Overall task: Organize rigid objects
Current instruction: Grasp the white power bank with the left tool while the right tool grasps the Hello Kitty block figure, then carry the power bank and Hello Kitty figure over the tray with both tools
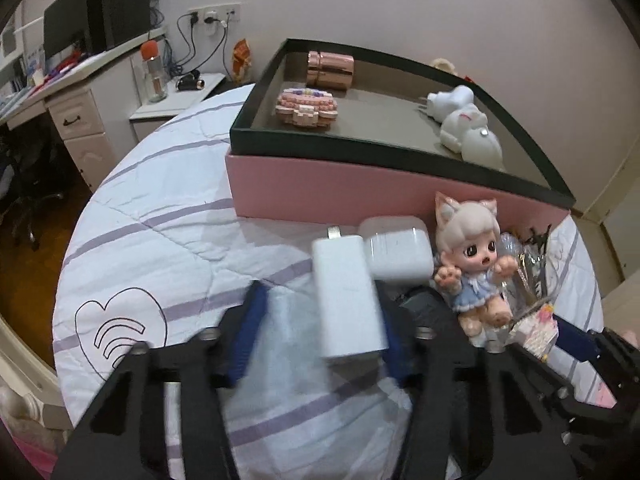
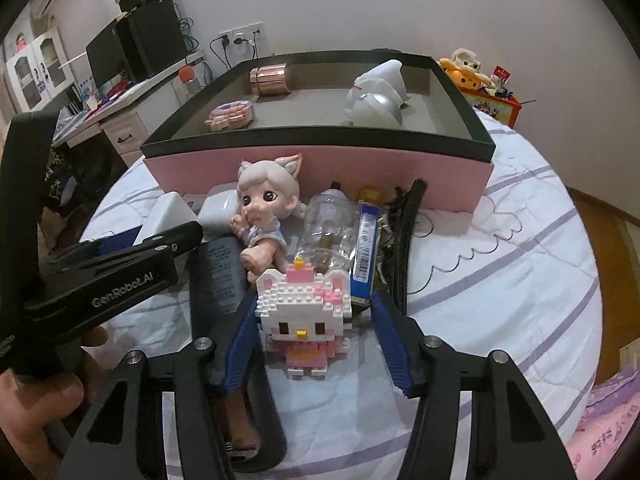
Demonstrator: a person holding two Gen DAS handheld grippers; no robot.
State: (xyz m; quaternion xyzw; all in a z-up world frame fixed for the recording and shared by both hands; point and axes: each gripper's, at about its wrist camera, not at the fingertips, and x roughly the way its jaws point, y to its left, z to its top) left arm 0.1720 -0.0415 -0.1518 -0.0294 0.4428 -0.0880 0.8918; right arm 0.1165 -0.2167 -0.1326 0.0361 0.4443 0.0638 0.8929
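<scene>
Left gripper [image 1: 320, 336] spread, straddling the white charger [image 1: 346, 296]; box [image 1: 360, 196] at 12 o'clock awaits it. Right gripper [image 2: 314, 344] spread around the block cat [image 2: 306, 312].

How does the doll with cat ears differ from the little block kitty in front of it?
The doll is smooth and rounded, with big glossy eyes; the block kitty is built of small square bricks, white and pink. The doll leans back near the pink box; the kitty stands upright between the right gripper's open fingers. Both have cat ears and sit on the bed.
</scene>
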